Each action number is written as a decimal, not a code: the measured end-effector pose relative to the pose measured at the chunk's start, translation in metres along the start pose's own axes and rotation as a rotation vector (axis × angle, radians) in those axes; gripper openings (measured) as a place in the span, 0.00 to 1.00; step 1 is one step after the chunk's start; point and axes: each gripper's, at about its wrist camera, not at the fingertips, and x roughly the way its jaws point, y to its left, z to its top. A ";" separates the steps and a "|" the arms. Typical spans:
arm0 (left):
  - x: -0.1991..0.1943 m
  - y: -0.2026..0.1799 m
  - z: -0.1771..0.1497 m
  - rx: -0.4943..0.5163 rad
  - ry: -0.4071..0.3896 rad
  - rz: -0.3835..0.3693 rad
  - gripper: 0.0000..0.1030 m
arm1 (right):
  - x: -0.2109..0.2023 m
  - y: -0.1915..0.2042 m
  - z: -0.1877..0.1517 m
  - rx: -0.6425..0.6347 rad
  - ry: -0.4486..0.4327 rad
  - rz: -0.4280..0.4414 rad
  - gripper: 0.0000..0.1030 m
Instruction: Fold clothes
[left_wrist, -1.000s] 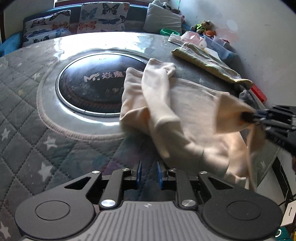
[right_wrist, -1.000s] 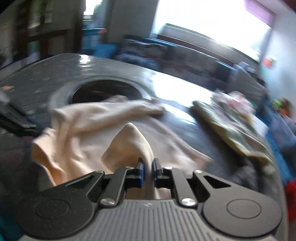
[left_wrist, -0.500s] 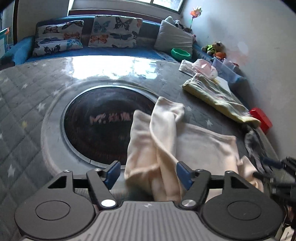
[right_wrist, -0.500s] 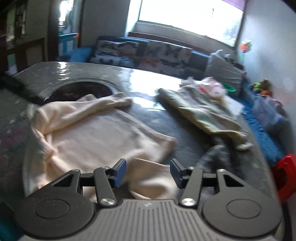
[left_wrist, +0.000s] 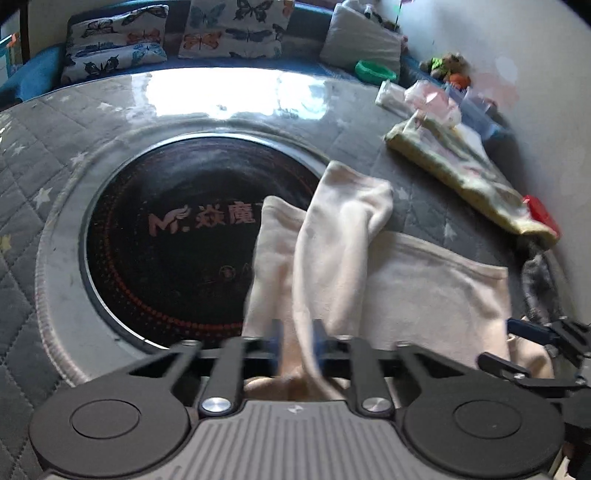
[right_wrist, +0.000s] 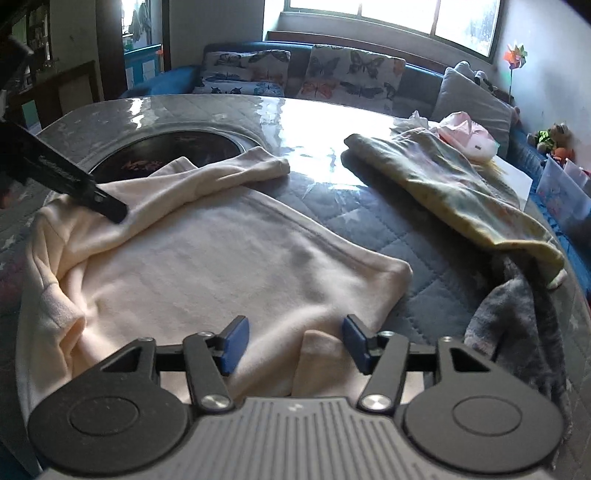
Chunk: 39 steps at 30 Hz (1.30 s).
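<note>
A cream sweatshirt (right_wrist: 229, 266) lies spread on the quilted round table, one sleeve (left_wrist: 343, 229) folded over its body toward the dark centre disc. My left gripper (left_wrist: 297, 343) is shut on the near end of that sleeve, and it shows in the right wrist view (right_wrist: 107, 208) pressing the cloth at the garment's left side. My right gripper (right_wrist: 293, 343) is open and empty, hovering over the sweatshirt's near hem by its right corner. It shows at the right edge of the left wrist view (left_wrist: 532, 347).
A yellow-green patterned garment (right_wrist: 461, 192) and a pink one (right_wrist: 469, 136) lie at the table's right. A grey cloth (right_wrist: 517, 325) hangs at the right edge. The black glass disc (left_wrist: 173, 236) sits mid-table. A sofa with butterfly cushions (right_wrist: 332, 77) stands behind.
The right gripper let go of the sweatshirt corner and opened. The left gripper opened half a second ago and has now closed on the folded sleeve.
</note>
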 end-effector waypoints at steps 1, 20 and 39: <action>-0.007 0.004 -0.002 -0.003 -0.017 0.002 0.07 | 0.001 0.000 0.000 0.005 0.003 0.000 0.60; -0.031 0.033 -0.001 -0.002 -0.059 0.062 0.56 | 0.015 0.008 0.012 -0.009 -0.015 0.001 0.67; 0.054 -0.006 0.053 0.119 -0.016 0.147 0.54 | 0.024 -0.003 0.017 0.027 -0.013 0.033 0.69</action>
